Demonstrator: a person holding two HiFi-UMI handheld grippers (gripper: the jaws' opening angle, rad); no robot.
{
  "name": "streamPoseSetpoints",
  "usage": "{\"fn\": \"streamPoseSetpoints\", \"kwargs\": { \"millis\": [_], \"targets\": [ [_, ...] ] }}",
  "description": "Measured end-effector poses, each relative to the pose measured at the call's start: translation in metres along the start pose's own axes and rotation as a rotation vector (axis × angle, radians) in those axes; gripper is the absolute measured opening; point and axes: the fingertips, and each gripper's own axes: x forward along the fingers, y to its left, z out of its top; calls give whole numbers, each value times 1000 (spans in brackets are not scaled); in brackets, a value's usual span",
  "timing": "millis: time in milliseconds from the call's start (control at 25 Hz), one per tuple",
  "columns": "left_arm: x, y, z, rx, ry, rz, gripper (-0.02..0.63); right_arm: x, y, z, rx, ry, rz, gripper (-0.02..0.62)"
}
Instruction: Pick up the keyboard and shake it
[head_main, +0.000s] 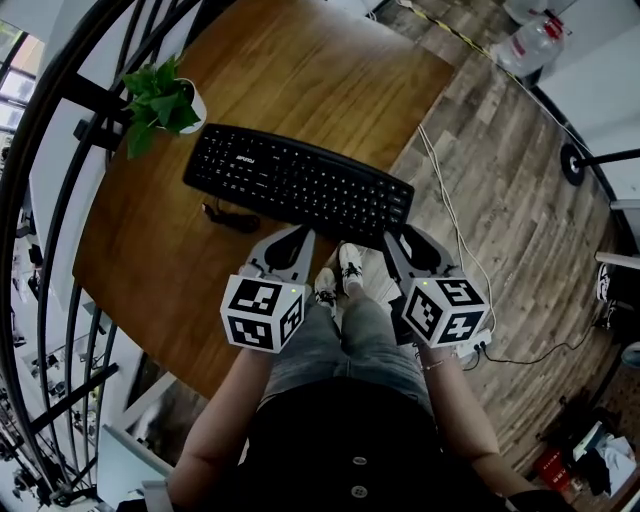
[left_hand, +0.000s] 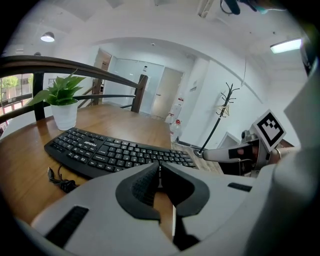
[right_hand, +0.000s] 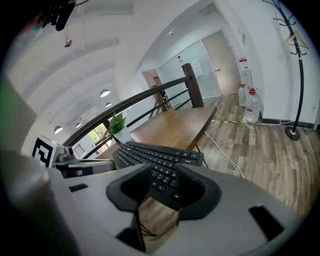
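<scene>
A black keyboard (head_main: 300, 185) (left_hand: 115, 150) (right_hand: 155, 155) lies flat on the round wooden table (head_main: 300, 60), close to its near edge. My left gripper (head_main: 306, 234) (left_hand: 160, 165) hovers just short of the keyboard's front edge, near its middle. Its jaws are shut with nothing between them. My right gripper (head_main: 392, 238) (right_hand: 162, 175) is open at the keyboard's near right corner, and that corner shows in the gap between its fingers. I cannot tell whether they touch it. Each gripper view shows the other gripper off to the side.
A potted plant (head_main: 165, 100) (left_hand: 62, 100) stands just beyond the keyboard's left end. The keyboard's coiled cable (head_main: 230, 215) (left_hand: 60, 180) lies on the table in front of it. A dark railing (head_main: 60, 150) curves round the left. Water jugs (head_main: 530, 45) and a white cord (head_main: 450, 210) are on the floor.
</scene>
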Motion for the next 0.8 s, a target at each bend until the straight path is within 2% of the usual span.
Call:
{"fn": "streamPoseSetpoints", "kwargs": {
  "millis": [240, 480, 640, 800],
  "targets": [
    [16, -1, -9, -3, 27, -4, 25, 16, -25, -9, 102, 39, 1, 235],
    [26, -3, -15, -18, 50, -6, 25, 31, -42, -19, 299, 39, 63, 258],
    [28, -2, -21, -21, 71, -4, 25, 41, -49, -25, 338, 32, 76, 258],
    [30, 0, -21, -38, 65, 2, 25, 53, -51, -24, 440, -1, 139, 259]
  ]
}}
